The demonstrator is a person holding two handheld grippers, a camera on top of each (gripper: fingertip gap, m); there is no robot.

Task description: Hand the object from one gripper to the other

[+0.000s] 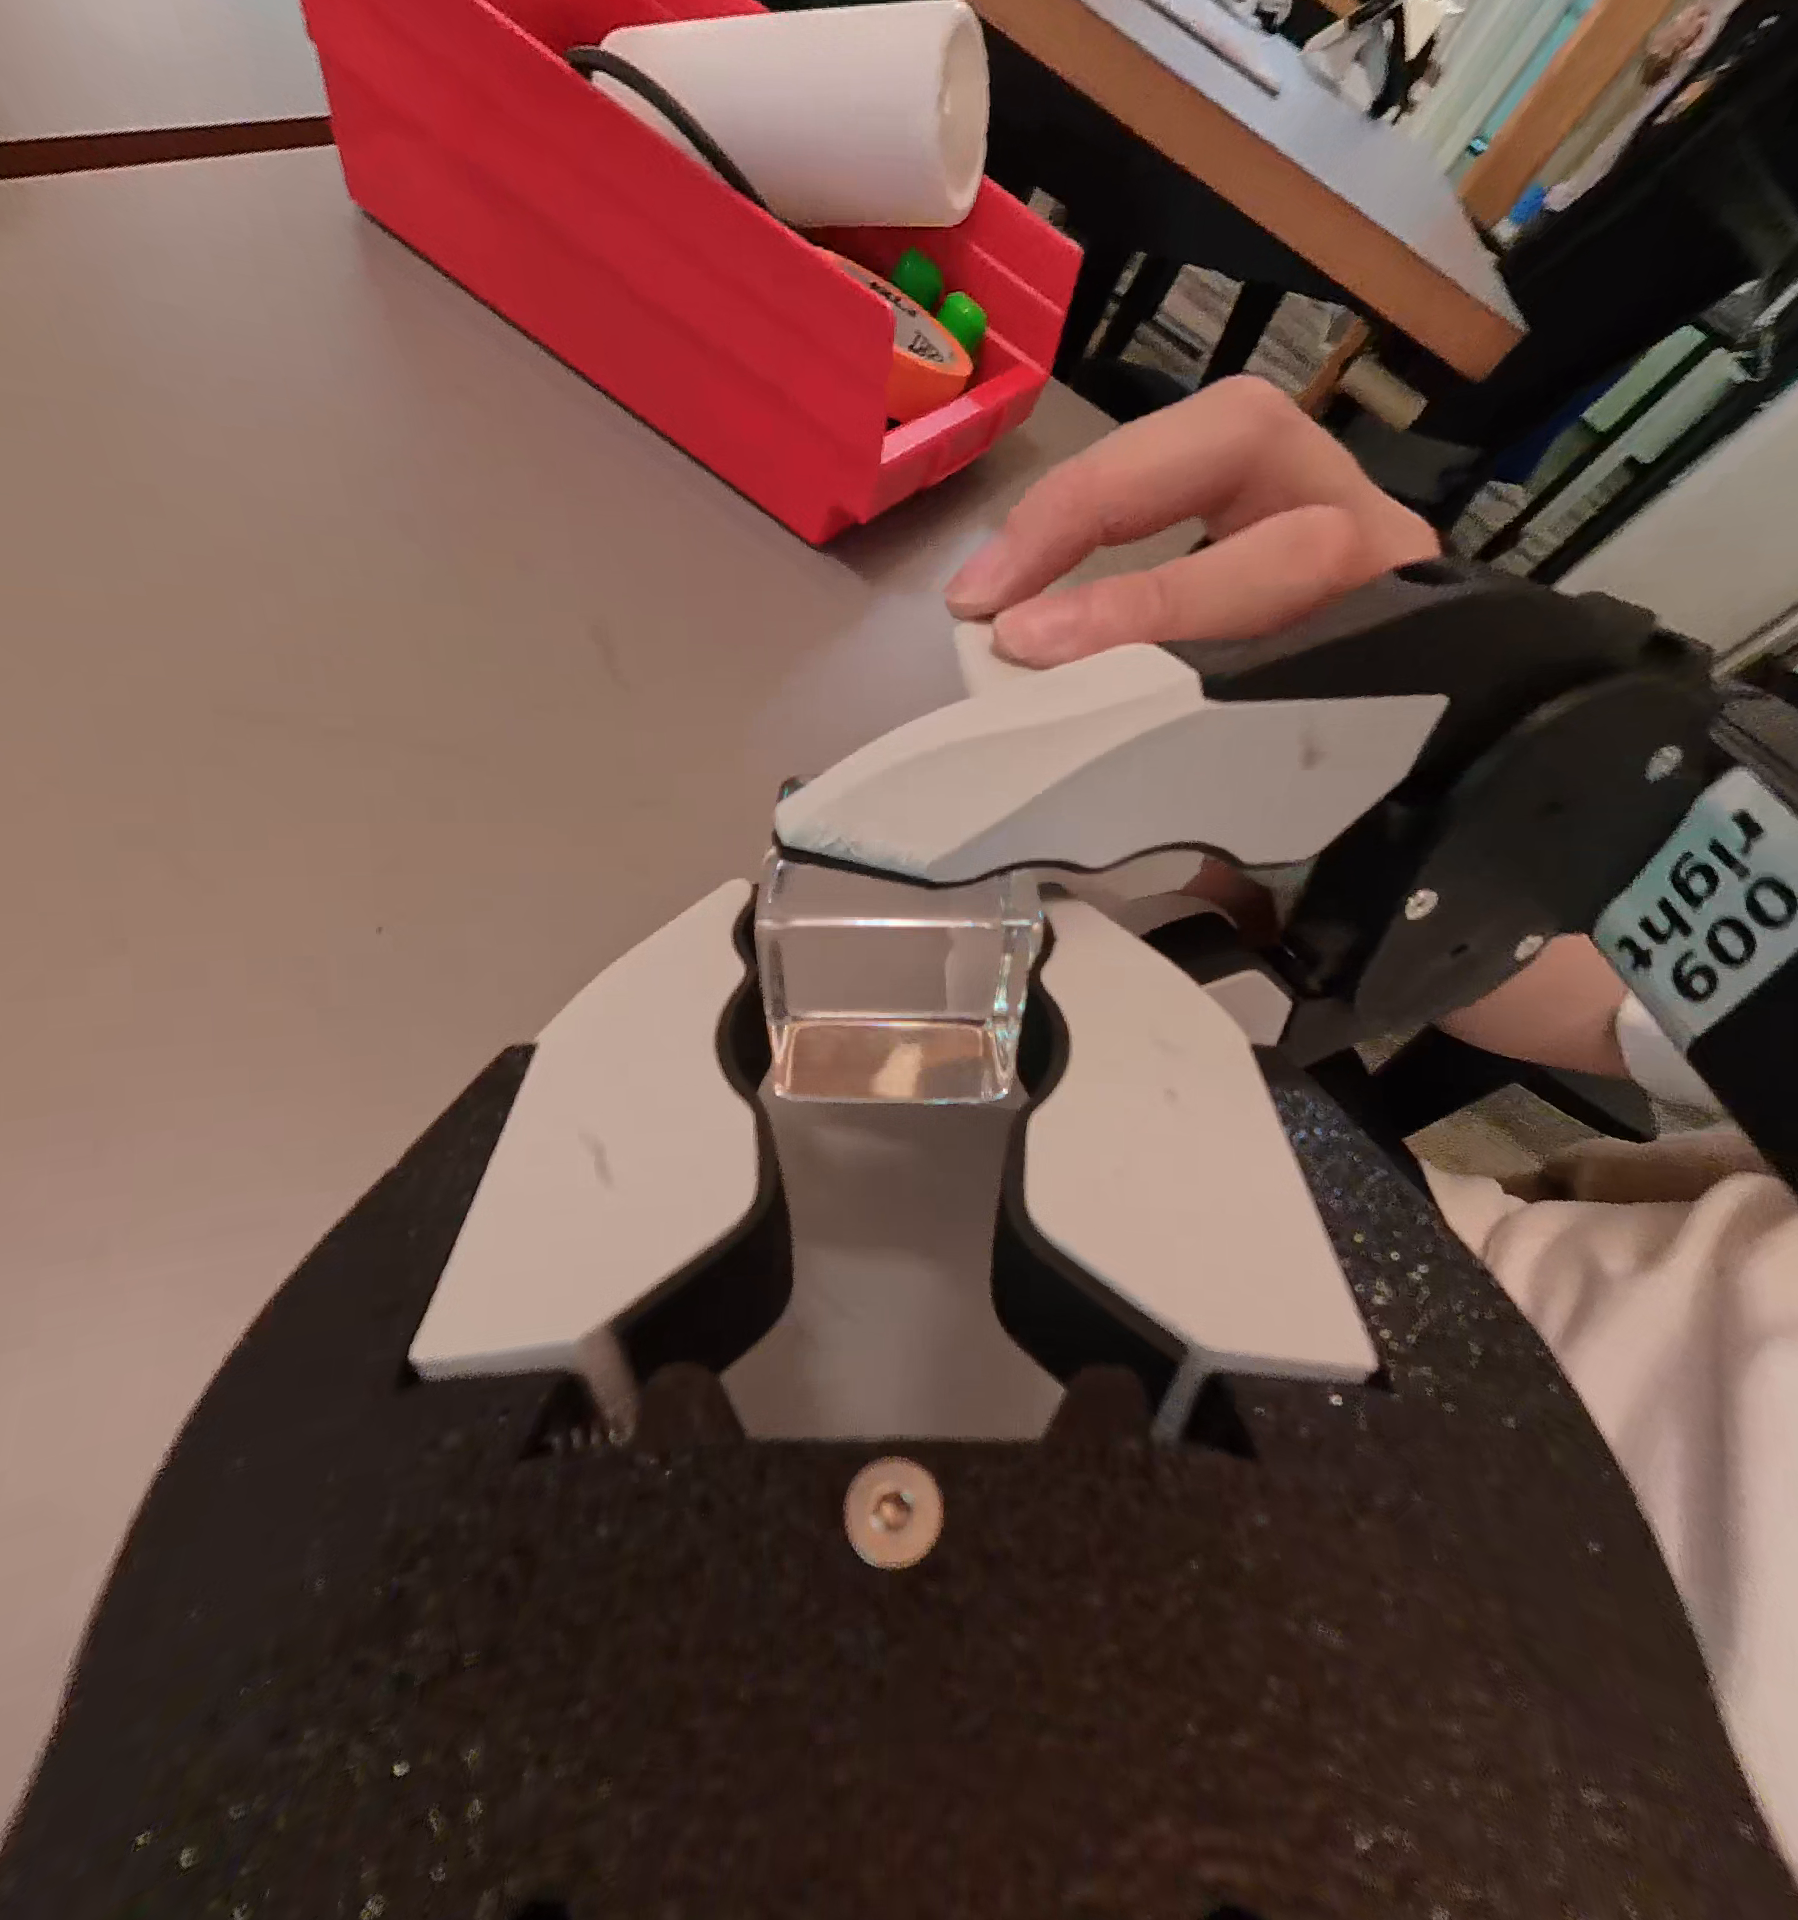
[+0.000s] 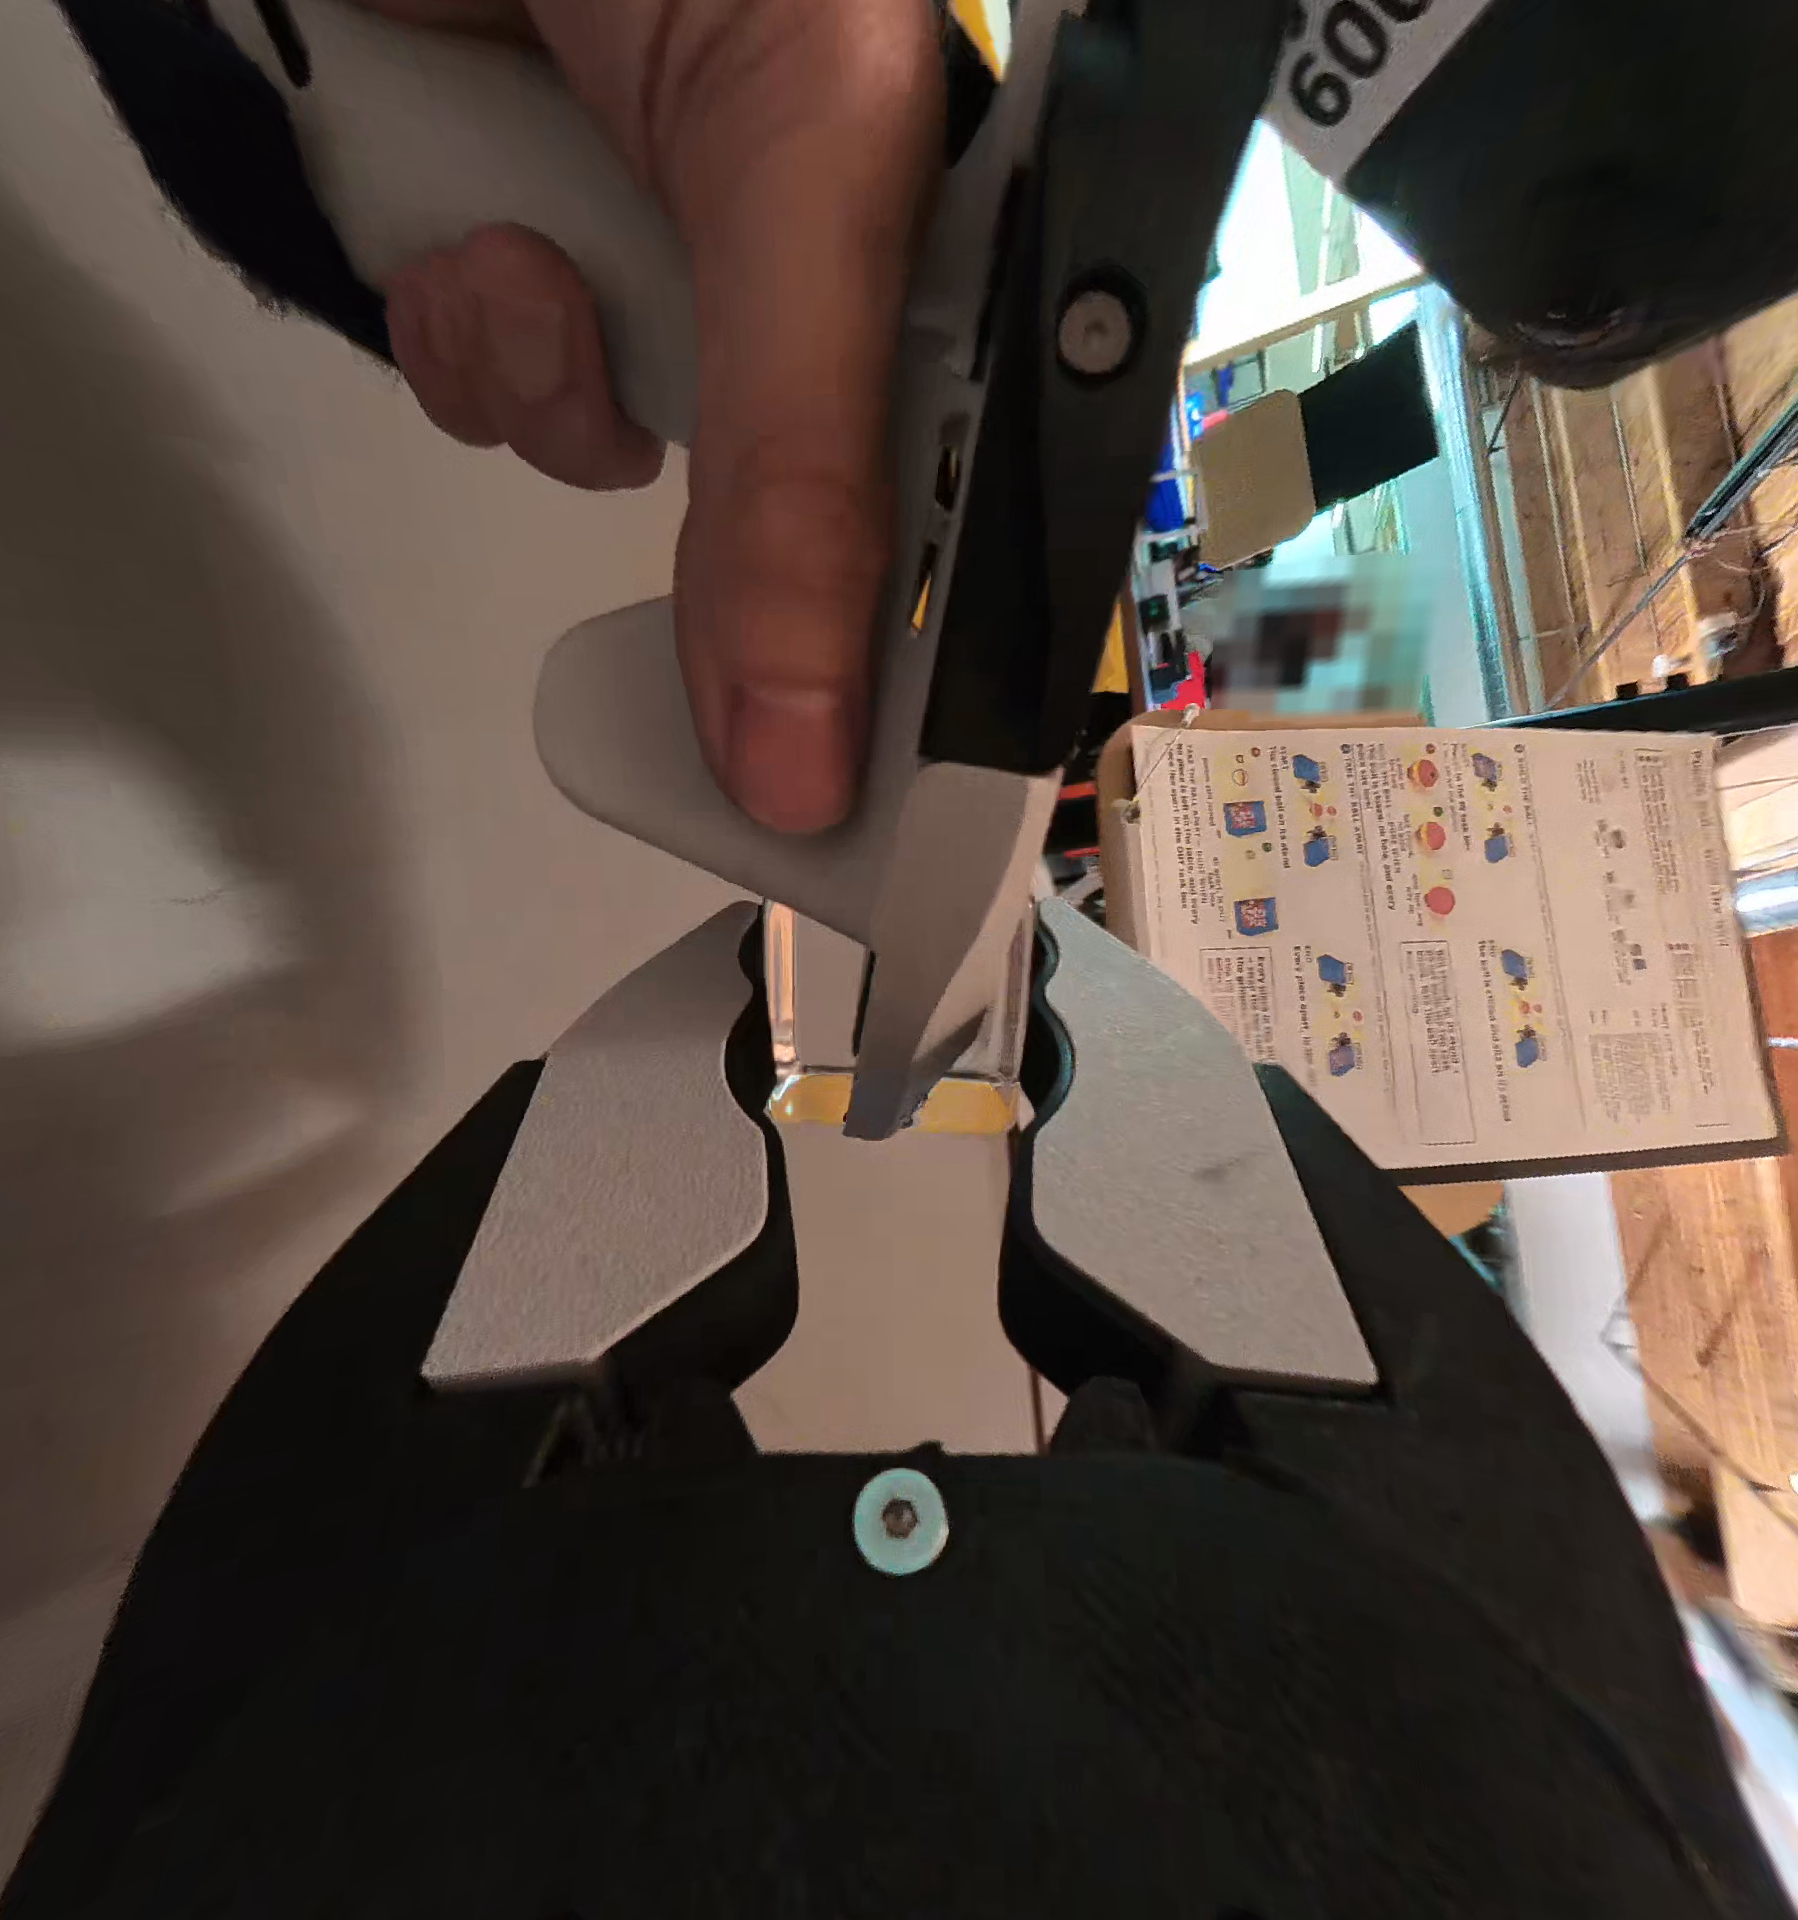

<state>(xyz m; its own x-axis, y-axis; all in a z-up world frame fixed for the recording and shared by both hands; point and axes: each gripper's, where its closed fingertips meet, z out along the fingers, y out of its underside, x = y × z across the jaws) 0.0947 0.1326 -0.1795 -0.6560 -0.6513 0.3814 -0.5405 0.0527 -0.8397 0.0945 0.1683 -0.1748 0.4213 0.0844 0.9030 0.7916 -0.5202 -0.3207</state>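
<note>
A clear cube (image 1: pixel 895 977) sits between the two white fingers of my left gripper (image 1: pixel 900 906), which is shut on its sides a little above the grey table (image 1: pixel 251 623). My right gripper comes in from the right, and its upper finger (image 1: pixel 978 800) lies across the cube's top. Its lower finger is mostly hidden under the cube. In the right wrist view, my right gripper (image 2: pixel 895 935) is shut on the same cube (image 2: pixel 812 997). There the left gripper's finger (image 2: pixel 936 935) crosses the cube's face. A hand (image 1: pixel 1186 540) holds the right gripper.
A red bin (image 1: pixel 666 291) stands at the back of the table with a white roll (image 1: pixel 822 114), an orange tape roll (image 1: pixel 916 353) and green pieces (image 1: pixel 188 275) inside. Another table (image 1: pixel 1290 156) is behind it. A printed sheet (image 2: pixel 1446 935) hangs at the right. Both grippers' tips are close together, under 4 cm apart.
</note>
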